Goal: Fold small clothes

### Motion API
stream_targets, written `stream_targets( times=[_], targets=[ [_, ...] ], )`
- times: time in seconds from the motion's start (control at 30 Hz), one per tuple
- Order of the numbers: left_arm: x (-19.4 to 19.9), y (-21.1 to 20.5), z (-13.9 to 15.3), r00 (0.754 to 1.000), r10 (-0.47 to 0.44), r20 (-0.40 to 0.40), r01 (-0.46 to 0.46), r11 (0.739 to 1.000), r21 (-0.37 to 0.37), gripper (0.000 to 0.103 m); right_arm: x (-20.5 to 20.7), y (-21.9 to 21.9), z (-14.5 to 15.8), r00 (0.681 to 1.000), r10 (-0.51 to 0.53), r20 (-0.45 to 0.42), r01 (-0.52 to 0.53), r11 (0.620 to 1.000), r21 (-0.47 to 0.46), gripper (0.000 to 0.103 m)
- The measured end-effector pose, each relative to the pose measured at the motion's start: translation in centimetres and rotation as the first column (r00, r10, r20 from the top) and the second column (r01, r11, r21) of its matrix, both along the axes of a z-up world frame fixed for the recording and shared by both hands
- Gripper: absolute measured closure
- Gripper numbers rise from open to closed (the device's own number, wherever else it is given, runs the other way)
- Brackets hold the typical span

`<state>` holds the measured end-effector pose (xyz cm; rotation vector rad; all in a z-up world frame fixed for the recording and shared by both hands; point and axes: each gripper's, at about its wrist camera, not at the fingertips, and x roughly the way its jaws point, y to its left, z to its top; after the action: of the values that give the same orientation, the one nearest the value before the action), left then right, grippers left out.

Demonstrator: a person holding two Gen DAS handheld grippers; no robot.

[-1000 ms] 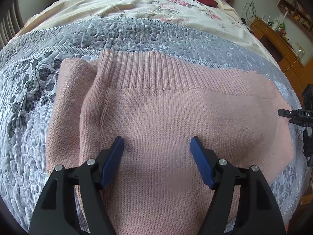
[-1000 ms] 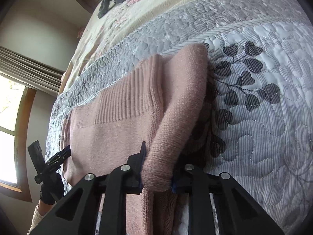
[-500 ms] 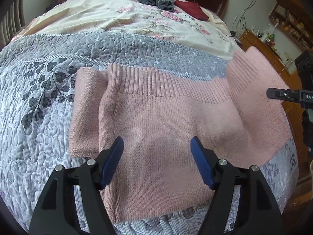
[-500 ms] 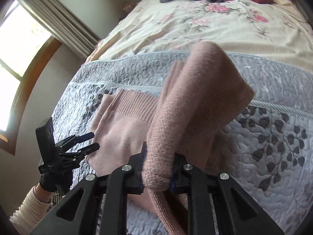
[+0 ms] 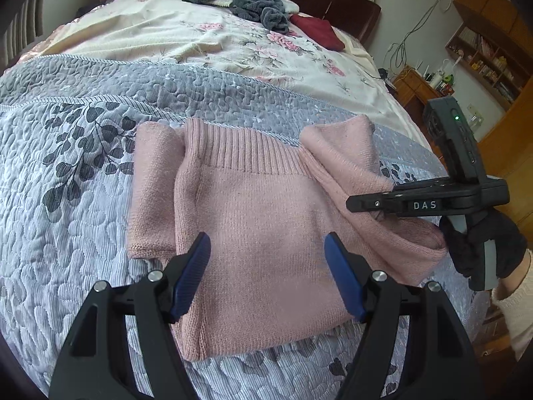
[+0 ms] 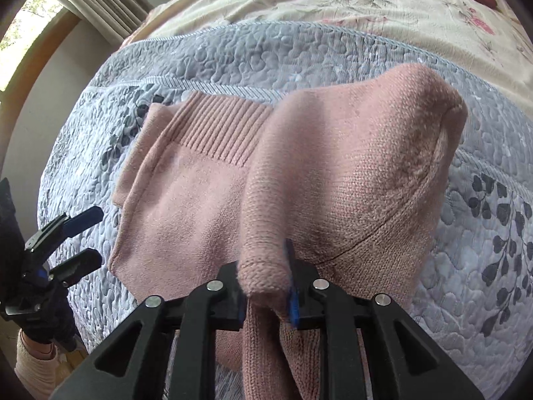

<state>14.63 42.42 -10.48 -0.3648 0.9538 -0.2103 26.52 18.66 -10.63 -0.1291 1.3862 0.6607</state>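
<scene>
A pink knit sweater (image 5: 253, 220) lies on the grey quilt, ribbed hem toward the far side and its left sleeve folded alongside. My left gripper (image 5: 266, 250) hovers open over the sweater's near half with nothing between its blue pads. My right gripper (image 6: 265, 283) is shut on the sweater's (image 6: 186, 200) right edge and holds that flap raised, draped over toward the body. In the left wrist view the right gripper (image 5: 366, 205) comes in from the right in a black-gloved hand (image 5: 483, 243). The left gripper (image 6: 83, 236) shows open at the left edge of the right wrist view.
The grey leaf-patterned quilt (image 5: 66, 200) covers the near bed, with a floral sheet (image 5: 200, 40) beyond it. A grey garment pile (image 5: 246, 0) and a dark red cloth (image 5: 316, 30) lie near the headboard. A wooden desk and shelves (image 5: 466, 76) stand at the right; a window (image 6: 30, 30) at the left.
My right gripper has lifted the sweater's right side and carried it up and inward over the body. The left gripper has drawn back from the sweater, still open.
</scene>
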Motion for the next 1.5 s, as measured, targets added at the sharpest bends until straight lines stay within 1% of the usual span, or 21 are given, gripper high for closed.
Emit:
stream_targets(
  times=[0.03,0.07,0.13,0.23,0.33,0.4,0.47,0.57,0.67,0.77,0.93,0.97,1.13,1.17,1.23,1.27,1.3,1.33,1.37,1.43,1.5],
  targets=[
    [0.0,0.0,-0.1,1.000,0.000,-0.003,0.000,1.000,-0.005,0.033,0.1,-0.2,-0.2,1.000,-0.008,-0.023,0.009,1.000,0.019,0.074],
    [0.0,0.1,-0.1,1.000,0.001,-0.006,-0.001,1.000,-0.013,0.033,0.2,-0.4,-0.4,0.998,-0.013,-0.057,0.015,0.999,0.052,0.062],
    [0.1,0.1,-0.1,1.000,0.006,-0.012,-0.007,0.999,-0.042,0.033,0.3,-0.9,-0.1,0.994,-0.018,-0.107,0.030,0.993,0.115,0.056],
    [0.2,-0.1,0.0,1.000,0.006,-0.019,-0.009,0.994,-0.109,0.033,0.6,-1.9,1.1,0.988,-0.040,-0.151,0.068,0.980,0.187,0.055],
    [0.7,-1.0,0.1,1.000,-0.005,-0.020,0.001,0.982,-0.191,0.033,0.6,-3.7,3.6,0.991,-0.051,-0.125,0.080,0.967,0.240,0.055],
    [1.4,-2.1,-0.1,0.999,-0.019,-0.031,0.010,0.966,-0.259,0.032,0.5,-5.4,5.2,0.992,-0.071,-0.106,0.097,0.958,0.270,0.054],
    [2.2,-3.4,-0.7,0.998,-0.037,-0.050,0.019,0.948,-0.317,0.032,0.4,-7.4,6.4,0.992,-0.097,-0.078,0.115,0.955,0.273,0.053],
    [3.5,-5.4,-1.9,0.995,-0.062,-0.075,0.027,0.919,-0.394,0.032,-0.1,-10.5,6.9,0.992,-0.124,-0.026,0.126,0.964,0.234,0.053],
    [5.2,-7.1,-3.8,0.988,-0.077,-0.135,0.006,0.886,-0.463,0.032,-0.7,-13.2,5.9,0.990,-0.139,-0.005,0.138,0.972,0.190,0.052],
    [6.4,-8.2,-5.7,0.978,-0.066,-0.196,-0.039,0.870,-0.491,0.032,-1.3,-15.5,3.9,0.987,-0.160,-0.032,0.163,0.970,0.179,0.052],
    [8.0,-8.7,-7.5,0.970,-0.050,-0.238,-0.096,0.820,-0.564,0.032,-2.4,-18.2,0.6,0.979,-0.188,-0.080,0.200,0.960,0.193,0.052],
    [8.4,-8.9,-7.8,0.968,-0.053,-0.245,-0.099,0.817,-0.568,0.032,-2.7,-18.5,0.0,0.977,-0.193,-0.088,0.207,0.958,0.196,0.052],
    [9.8,-10.4,-8.1,0.964,-0.072,-0.255,-0.088,0.822,-0.563,0.034,-3.6,-19.6,-1.8,0.972,-0.209,-0.110,0.228,0.952,0.207,0.052],
    [10.0,-10.7,-8.1,0.963,-0.076,-0.259,-0.084,0.826,-0.557,0.035,-3.8,-19.7,-2.1,0.971,-0.211,-0.112,0.231,0.951,0.206,0.052],
    [10.3,-11.1,-8.2,0.960,-0.084,-0.268,-0.080,0.834,-0.546,0.044,-3.9,-19.9,-2.4,0.969,-0.219,-0.113,0.238,0.950,0.204,0.052],
    [10.4,-11.3,-8.2,0.958,-0.085,-0.273,-0.078,0.839,-0.538,0.058,-3.9,-20.0,-2.4,0.969,-0.221,-0.113,0.241,0.948,0.207,0.052],
    [10.4,-11.5,-8.3,0.958,-0.084,-0.275,-0.076,0.847,-0.526,0.068,-4.0,-20.1,-2.4,0.968,-0.224,-0.112,0.243,0.947,0.210,0.052],
    [10.4,-11.6,-8.3,0.959,-0.086,-0.270,-0.071,0.849,-0.523,0.070,-4.0,-20.1,-2.4,0.968,-0.227,-0.111,0.246,0.945,0.214,0.052],
    [10.4,-11.7,-8.1,0.962,-0.083,-0.262,-0.069,0.849,-0.523,0.079,-4.0,-20.1,-2.4,0.967,-0.229,-0.111,0.249,0.944,0.218,0.052],
    [10.2,-11.6,-7.4,0.970,-0.073,-0.234,-0.062,0.851,-0.521,0.081,-4.3,-20.3,-2.3,0.967,-0.231,-0.110,0.250,0.942,0.223,0.052],
    [9.8,-11.3,-6.2,0.979,-0.067,-0.194,-0.042,0.859,-0.509,0.083,-4.5,-20.0,-2.2,0.969,-0.227,-0.102,0.244,0.944,0.221,0.052]
  ],
)
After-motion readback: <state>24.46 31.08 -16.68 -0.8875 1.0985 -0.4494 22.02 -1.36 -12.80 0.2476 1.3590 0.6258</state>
